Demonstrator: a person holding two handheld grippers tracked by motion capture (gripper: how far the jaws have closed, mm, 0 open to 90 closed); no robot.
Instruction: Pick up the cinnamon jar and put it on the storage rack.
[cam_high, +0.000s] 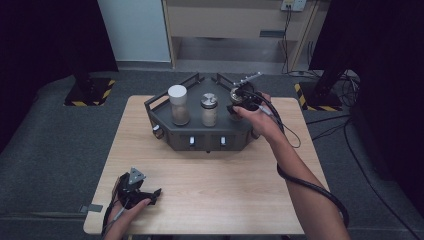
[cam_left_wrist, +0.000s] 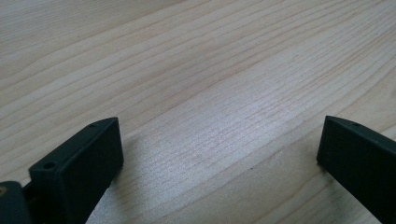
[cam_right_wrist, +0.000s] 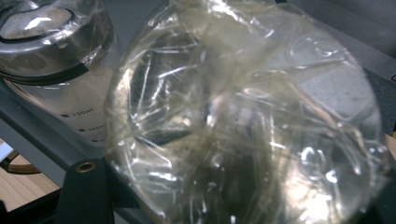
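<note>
We see the right gripper (cam_high: 239, 102) clamped on a clear jar (cam_right_wrist: 243, 121) at the dark rack's (cam_high: 200, 135) right end, beside 2 lidded jars; we judge a lift comes next. The left gripper (cam_high: 136, 192) rests released on the table (cam_left_wrist: 210, 70).

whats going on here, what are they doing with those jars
A person works at a wooden table with a gripper in each hand. The right gripper is up at the dark tray, its jaws around a clear, crinkly container at the tray's right end. Beside it stand a jar with a silver lid and a taller white-capped jar. The left gripper rests open on the table near the front edge, holding nothing.
</note>
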